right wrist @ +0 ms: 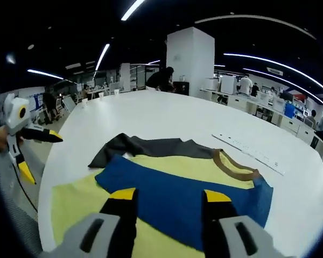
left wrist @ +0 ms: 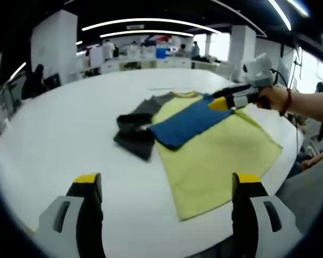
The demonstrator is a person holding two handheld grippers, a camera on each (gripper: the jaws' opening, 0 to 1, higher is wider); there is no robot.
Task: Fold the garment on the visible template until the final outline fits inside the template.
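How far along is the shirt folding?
Early. Done: the blue sleeve lies folded across the yellow body. In hand: the right gripper sits open over that sleeve. Left: the grey sleeve still sprawls outward; the left gripper hovers open, away from it.

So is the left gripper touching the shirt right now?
Apart. In the left gripper view the left gripper has open jaws over bare white table, with a gap short of the yellow shirt's near hem.

One garment (left wrist: pixel 204 145), one table (left wrist: pixel 59 134), two grippers (left wrist: pixel 169 185).
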